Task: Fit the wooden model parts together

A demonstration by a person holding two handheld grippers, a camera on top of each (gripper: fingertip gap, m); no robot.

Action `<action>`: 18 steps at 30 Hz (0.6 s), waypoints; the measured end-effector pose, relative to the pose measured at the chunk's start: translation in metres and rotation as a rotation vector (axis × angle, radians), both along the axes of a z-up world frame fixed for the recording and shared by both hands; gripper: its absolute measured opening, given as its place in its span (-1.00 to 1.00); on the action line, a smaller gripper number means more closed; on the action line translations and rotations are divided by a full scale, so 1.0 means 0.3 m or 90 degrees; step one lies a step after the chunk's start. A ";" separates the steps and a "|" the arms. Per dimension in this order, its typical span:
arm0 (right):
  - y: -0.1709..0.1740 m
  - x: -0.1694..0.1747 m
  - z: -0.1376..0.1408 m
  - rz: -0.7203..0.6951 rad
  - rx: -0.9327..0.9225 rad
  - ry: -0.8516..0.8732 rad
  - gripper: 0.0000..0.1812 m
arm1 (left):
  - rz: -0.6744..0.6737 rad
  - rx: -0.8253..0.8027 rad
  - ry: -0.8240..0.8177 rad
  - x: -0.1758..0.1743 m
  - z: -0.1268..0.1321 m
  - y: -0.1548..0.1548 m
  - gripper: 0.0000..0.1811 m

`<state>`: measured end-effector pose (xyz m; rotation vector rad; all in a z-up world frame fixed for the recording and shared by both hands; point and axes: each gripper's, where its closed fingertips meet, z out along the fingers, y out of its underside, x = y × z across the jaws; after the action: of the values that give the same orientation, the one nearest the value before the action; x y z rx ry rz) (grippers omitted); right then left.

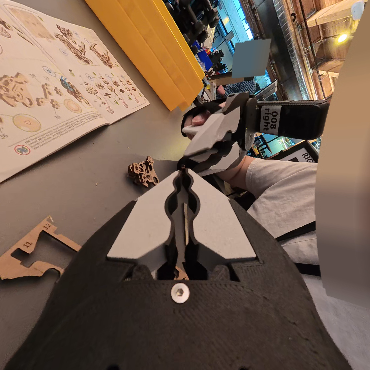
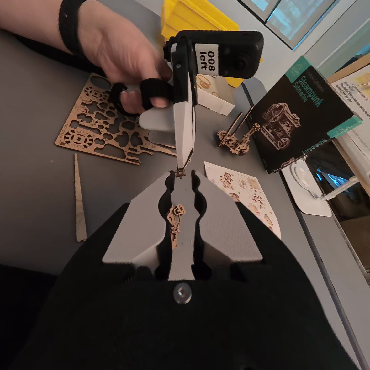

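Apparently for a handover, the left gripper (image 2: 181,169) pinches a tiny gear (image 2: 180,173) between the right gripper (image 2: 181,175)'s parted, empty fingers.

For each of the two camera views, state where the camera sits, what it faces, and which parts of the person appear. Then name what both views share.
Left wrist view: sits on the left gripper, facing the right gripper over the table; a gloved hand and white sleeve show.
Right wrist view: sits on the right gripper, facing the left gripper and a bare hand.
Shared: small gear, yellow bins, instruction booklet, grey table.
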<state>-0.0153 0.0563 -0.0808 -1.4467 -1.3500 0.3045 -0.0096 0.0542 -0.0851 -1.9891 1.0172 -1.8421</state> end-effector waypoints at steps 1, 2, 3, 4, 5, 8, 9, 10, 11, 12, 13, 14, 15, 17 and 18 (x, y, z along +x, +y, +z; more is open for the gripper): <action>-0.002 -0.001 -0.003 0.004 0.000 -0.004 -0.84 | -0.002 -0.001 0.001 0.001 -0.001 -0.002 -1.00; -0.003 -0.001 -0.005 0.007 0.007 -0.007 -0.85 | -0.004 -0.003 -0.001 0.002 0.000 -0.005 -1.00; -0.006 -0.002 -0.009 0.010 0.012 -0.013 -0.85 | -0.005 -0.006 -0.001 0.002 0.000 -0.007 -1.00; -0.008 -0.003 -0.012 0.013 0.017 -0.019 -0.86 | -0.007 -0.006 0.000 0.003 -0.001 -0.008 -1.00; -0.010 -0.004 -0.015 0.014 0.022 -0.025 -0.89 | -0.009 -0.007 -0.001 0.003 -0.001 -0.010 -1.00; -0.010 -0.005 -0.027 0.013 0.030 -0.045 -0.91 | -0.010 0.000 0.008 0.003 -0.008 -0.012 -1.00; -0.011 -0.005 -0.027 0.014 0.031 -0.047 -0.91 | -0.011 0.000 0.008 0.003 -0.009 -0.012 -1.00; -0.012 -0.005 -0.026 0.015 0.029 -0.045 -0.91 | -0.012 -0.003 0.007 0.003 -0.009 -0.013 -1.00; -0.014 -0.005 -0.025 0.017 0.023 -0.042 -0.91 | -0.014 -0.007 0.006 0.003 -0.008 -0.014 -1.00; -0.014 -0.004 -0.024 0.018 0.019 -0.039 -0.91 | -0.016 -0.009 0.004 0.003 -0.007 -0.015 -1.00; -0.015 -0.004 -0.022 0.019 0.016 -0.036 -0.91 | -0.017 -0.010 0.002 0.003 -0.005 -0.016 -1.00; -0.015 -0.003 -0.021 0.019 0.012 -0.033 -0.91 | -0.018 -0.009 0.002 0.004 -0.005 -0.016 -1.00; -0.015 -0.003 -0.022 0.019 0.007 -0.031 -0.91 | -0.019 -0.006 0.002 0.004 -0.005 -0.016 -1.00; -0.014 0.000 -0.024 0.021 0.002 -0.030 -0.91 | -0.020 0.003 0.006 0.005 -0.008 -0.016 -1.00; -0.011 0.005 -0.027 0.019 0.000 -0.032 -0.91 | -0.020 0.010 0.010 0.004 -0.009 -0.013 -0.99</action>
<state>-0.0137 0.0531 -0.0889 -1.4438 -1.4129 0.2879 -0.0083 0.0502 -0.0879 -1.9922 1.0691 -1.8321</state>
